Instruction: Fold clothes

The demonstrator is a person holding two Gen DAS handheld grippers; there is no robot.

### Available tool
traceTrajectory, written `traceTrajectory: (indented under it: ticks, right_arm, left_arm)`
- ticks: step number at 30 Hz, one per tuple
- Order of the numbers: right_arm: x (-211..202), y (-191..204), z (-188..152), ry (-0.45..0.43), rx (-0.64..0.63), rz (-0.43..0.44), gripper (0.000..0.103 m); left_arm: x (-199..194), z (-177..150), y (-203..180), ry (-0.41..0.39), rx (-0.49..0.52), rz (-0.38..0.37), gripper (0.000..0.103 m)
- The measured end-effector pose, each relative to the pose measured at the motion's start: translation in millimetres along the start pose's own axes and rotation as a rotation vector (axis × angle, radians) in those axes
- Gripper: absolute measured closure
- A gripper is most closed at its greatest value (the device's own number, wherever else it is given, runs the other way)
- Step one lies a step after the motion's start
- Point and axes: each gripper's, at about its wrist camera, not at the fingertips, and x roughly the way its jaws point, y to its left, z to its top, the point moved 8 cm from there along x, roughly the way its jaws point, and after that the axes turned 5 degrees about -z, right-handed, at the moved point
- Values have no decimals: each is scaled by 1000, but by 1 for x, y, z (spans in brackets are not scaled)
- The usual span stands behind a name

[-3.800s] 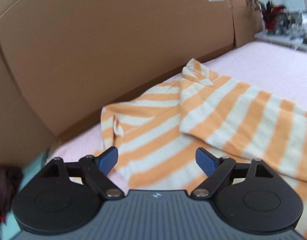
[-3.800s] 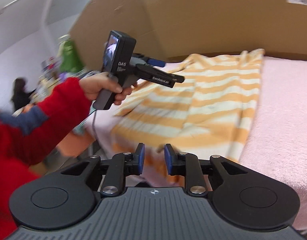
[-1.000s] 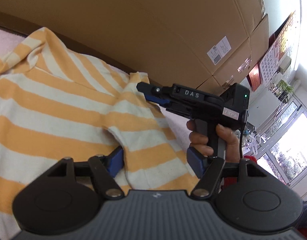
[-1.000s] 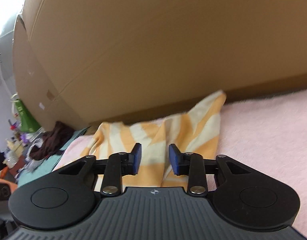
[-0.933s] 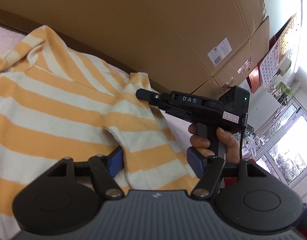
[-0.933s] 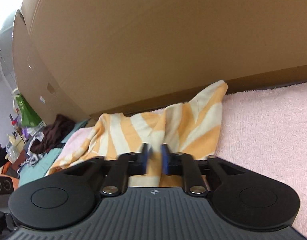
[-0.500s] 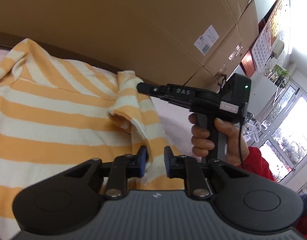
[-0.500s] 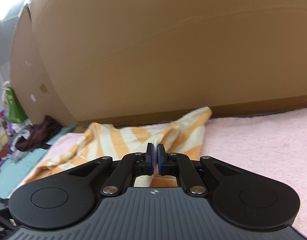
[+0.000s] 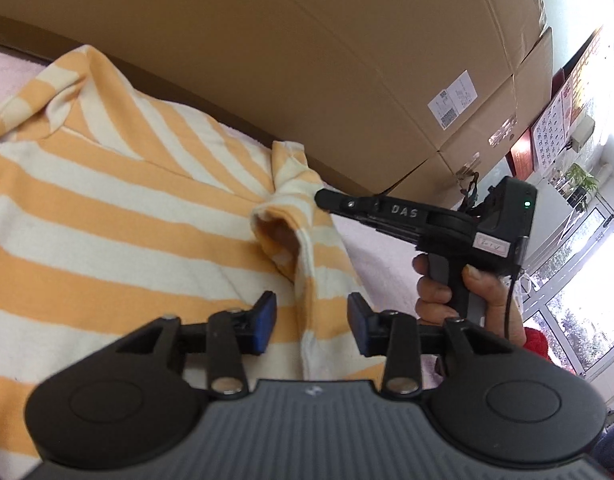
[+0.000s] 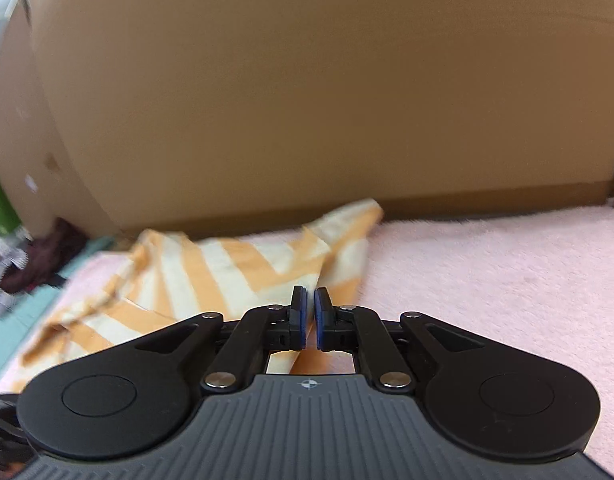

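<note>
An orange and cream striped shirt (image 9: 107, 208) lies spread on a pink towelled surface (image 10: 487, 280). My left gripper (image 9: 311, 322) is open, its blue pads on either side of a folded shirt edge that runs between them. My right gripper (image 9: 323, 198), held in a hand (image 9: 439, 292), has its tip at a raised fold of the shirt. In the right wrist view the right gripper (image 10: 310, 312) has its pads almost together over the shirt (image 10: 227, 268), and the cloth at its tip looks pinched.
Large cardboard boxes (image 9: 307, 60) wall off the far side of the surface, right behind the shirt. A dark heap of clothes (image 10: 39, 256) and a teal cloth (image 10: 11, 332) lie past the left edge. A red sleeve (image 9: 539, 340) and windows are on the right.
My left gripper closed around the folded shirt edge half a second ago and has now opened again. The right gripper went from open to shut at the shirt's fold and has lifted it slightly.
</note>
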Motion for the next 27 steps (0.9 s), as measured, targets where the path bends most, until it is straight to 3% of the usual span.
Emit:
traceTrajectory:
  ticks: [3,5,7,9,14,16,19,24,26,27]
  right_arm:
    - [1,-6,0,7,43,5,86]
    - [-7,-10,6,-37,117,53,79]
    - [-8,-16,9,-65,172,72,66]
    - [-4,-21,8,-69,204,75,66]
    - [2,-19,10,-82,265,195,74]
    - [1,-17,13,-105,244,195,74]
    - [11,-11,21,-77,211,158,73]
    - [30,0,34,-40,193,141,67]
    - [38,3,38,-33,191,133,78]
    - [41,5,40,-29,190,129,94]
  left_arm:
    - [5,-7,-14,50,26,-74,64]
    - [8,-12,-22,82,52,-100,55]
    - [8,-13,-24,91,51,-113,54]
    - [8,-15,-24,97,46,-124,53]
    - [8,-14,-27,85,45,-121,52]
    - [7,-9,-19,54,17,-85,43]
    - [4,-6,-14,28,-15,-79,43]
    - [8,-12,-26,58,59,-83,43]
    - [10,-13,-27,67,62,-87,44]
    - [10,-14,-28,71,63,-89,44]
